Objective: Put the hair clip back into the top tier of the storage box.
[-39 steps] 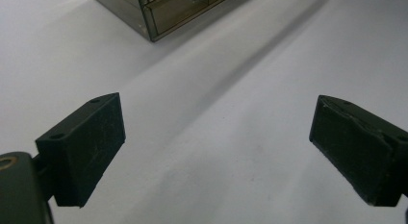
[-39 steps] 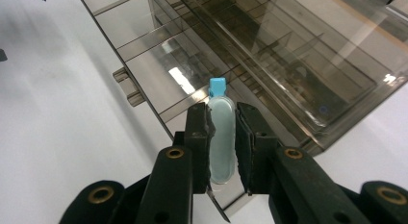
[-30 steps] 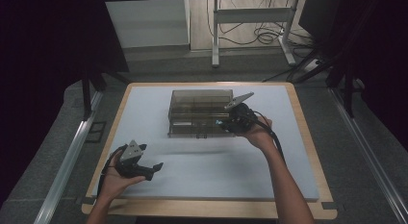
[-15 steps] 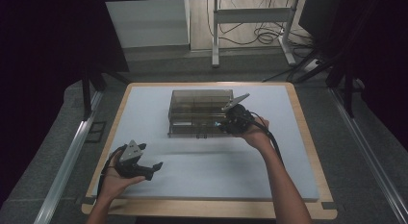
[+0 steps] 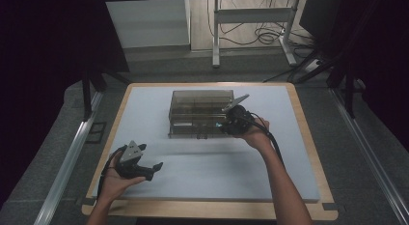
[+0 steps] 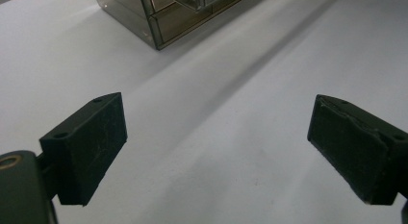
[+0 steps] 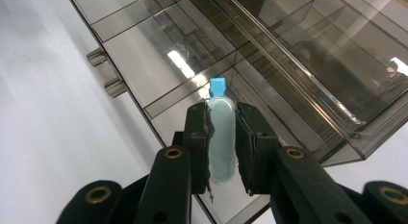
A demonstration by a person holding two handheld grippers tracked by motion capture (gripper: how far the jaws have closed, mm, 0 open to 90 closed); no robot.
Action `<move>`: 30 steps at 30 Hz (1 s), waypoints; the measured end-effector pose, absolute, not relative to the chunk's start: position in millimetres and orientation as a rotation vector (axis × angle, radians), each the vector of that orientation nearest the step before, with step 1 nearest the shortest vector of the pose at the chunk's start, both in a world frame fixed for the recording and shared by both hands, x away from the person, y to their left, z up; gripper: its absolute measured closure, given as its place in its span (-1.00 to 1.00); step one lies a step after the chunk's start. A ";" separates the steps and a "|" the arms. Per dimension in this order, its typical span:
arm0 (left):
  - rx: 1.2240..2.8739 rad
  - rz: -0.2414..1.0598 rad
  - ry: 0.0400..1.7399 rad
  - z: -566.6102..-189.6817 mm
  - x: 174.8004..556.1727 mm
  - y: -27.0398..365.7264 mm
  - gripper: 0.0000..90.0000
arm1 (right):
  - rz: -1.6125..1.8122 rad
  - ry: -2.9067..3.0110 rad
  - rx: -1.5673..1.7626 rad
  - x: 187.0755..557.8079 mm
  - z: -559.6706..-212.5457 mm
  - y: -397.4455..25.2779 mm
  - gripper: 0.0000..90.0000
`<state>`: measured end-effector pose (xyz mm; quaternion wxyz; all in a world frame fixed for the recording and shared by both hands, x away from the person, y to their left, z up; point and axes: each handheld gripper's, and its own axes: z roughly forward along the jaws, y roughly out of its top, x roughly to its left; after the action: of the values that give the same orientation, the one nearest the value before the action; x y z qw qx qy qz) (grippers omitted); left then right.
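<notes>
A smoky transparent drawer organizer [image 5: 200,114] stands on the white mat [image 5: 212,162], with its lower drawer [image 7: 159,65] pulled out toward me. My right gripper [image 5: 226,123] hovers over the drawer's right end, shut on a small clear vial with a blue cap [image 7: 220,132]; the cap points into the open drawer. My left gripper [image 5: 153,168] rests low on the mat at the front left, its jaws wide apart with nothing between them. One corner of the organizer [image 6: 168,17] appears at the top of the left gripper view.
The mat lies on a wooden-edged table [image 5: 308,138]. Dark floor and metal rails [image 5: 67,157] flank the table. A desk frame with cables [image 5: 260,32] stands far behind.
My right gripper has edged slightly left and forward over the open drawer with the vial. The left gripper has stayed where it was.
</notes>
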<state>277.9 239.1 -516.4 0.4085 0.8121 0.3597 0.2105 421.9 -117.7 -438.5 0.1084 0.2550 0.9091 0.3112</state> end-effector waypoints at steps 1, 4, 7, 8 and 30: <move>2.041 0.542 0.911 -516.4 277.6 239.2 -0.84 | 0.919 2.666 0.752 421.5 -438.3 -118.2 0.55; 2.032 0.551 0.914 -515.9 277.1 239.5 -0.82 | 0.931 2.663 0.747 420.4 -437.7 -118.9 0.53; 2.021 0.555 0.914 -514.7 276.0 240.5 -0.82 | 0.965 2.637 0.750 418.2 -434.5 -121.2 0.44; 2.020 0.555 0.914 -514.6 275.9 240.7 -0.82 | 0.978 2.630 0.752 417.8 -433.5 -121.8 0.41; 2.023 0.566 0.906 -513.2 272.7 239.4 -0.81 | 1.120 2.556 0.778 394.8 -429.0 -131.2 0.29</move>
<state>272.7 239.4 -513.2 0.4143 0.8049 0.3603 0.2252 394.8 -131.2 -429.0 0.1219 0.2664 0.8758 0.3836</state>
